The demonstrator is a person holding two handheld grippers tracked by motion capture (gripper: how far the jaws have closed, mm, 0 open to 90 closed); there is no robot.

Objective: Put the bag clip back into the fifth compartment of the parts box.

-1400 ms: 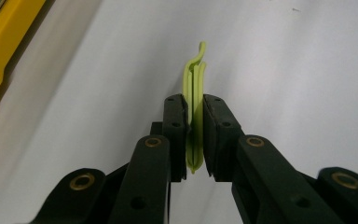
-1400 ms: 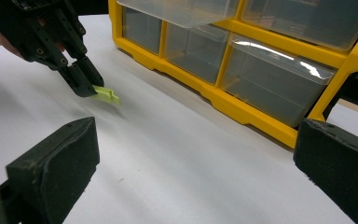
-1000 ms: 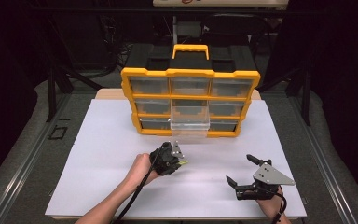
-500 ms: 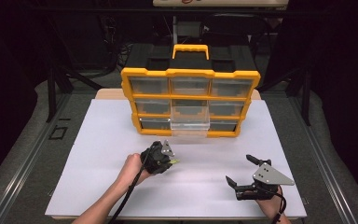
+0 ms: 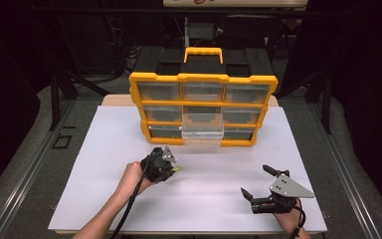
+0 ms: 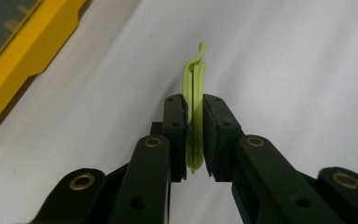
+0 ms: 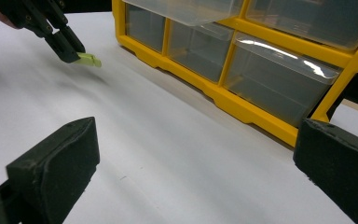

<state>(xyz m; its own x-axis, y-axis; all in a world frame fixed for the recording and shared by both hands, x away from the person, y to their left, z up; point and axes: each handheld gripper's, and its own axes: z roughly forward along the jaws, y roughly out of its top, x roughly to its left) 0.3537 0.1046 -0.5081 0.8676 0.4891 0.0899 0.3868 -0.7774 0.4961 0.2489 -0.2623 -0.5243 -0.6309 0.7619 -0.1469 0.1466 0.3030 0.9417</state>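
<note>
- The left gripper (image 5: 171, 168) sits over the left-centre of the white worktop (image 5: 94, 164), in front of the yellow drawer cabinet (image 5: 202, 79), held by the person's left hand (image 5: 132, 175).
- Its jaws are pressed close on a thin green clip (image 6: 195, 112); in the left gripper view the clip stands on edge between the two pads, and its curled tip sticks out past the jaw tips.
- The clip's long axis runs straight along the jaws, so wherever the gripper points, the clip points too. In the right gripper view the free end aims down and away from the hand, just above the worktop; whether it touches the surface cannot be told.
- One clear drawer (image 5: 202, 130) in the middle column of the cabinet is pulled out. It lies ahead of the clip and a little to its right, near but apart.
- Judging from this, the left gripper is by far the nearer one to that drawer, and the move looks likely to be a lift forward and to the right.
- The right gripper (image 5: 263, 184) rests at the near right of the worktop, well apart from the clip, its jaws spread wide and holding nothing.
</note>
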